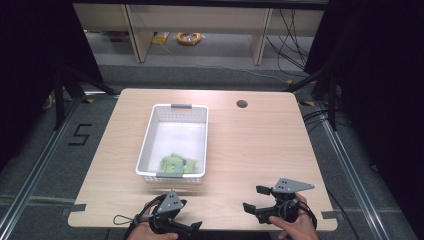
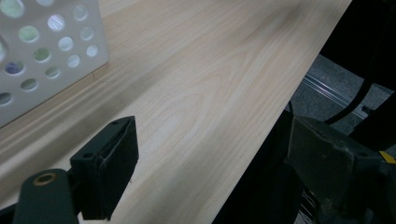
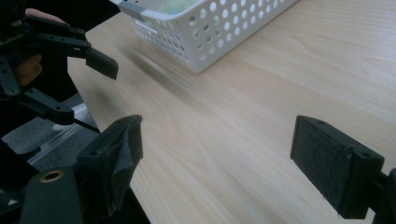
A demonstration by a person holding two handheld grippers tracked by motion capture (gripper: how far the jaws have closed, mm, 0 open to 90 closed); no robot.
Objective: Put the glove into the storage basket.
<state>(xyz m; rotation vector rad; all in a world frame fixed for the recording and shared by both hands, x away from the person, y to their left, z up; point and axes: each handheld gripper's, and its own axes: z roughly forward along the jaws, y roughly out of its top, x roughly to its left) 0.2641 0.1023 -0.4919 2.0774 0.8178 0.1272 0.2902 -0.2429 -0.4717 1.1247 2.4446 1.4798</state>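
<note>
Basket [image 1: 150,134] white perforated plastic; green packets [image 1: 177,164] inside; table [image 1: 255,145] woodgrain.

The green things [image 1: 176,164] in the basket [image 1: 150,132] are too small to identify.

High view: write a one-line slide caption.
Two open hand-held tools, left and right, at the near table edge before a white basket holding green items.

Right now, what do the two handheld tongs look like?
Both are black, jointed frames. The left tongs carry a grey three-cornered plate and a thin black cable looping off to the side. The right tongs have the same grey plate with small holes. Each jaw ends in a blocky black pad, and brass-coloured eyelets sit on the arms.
</note>
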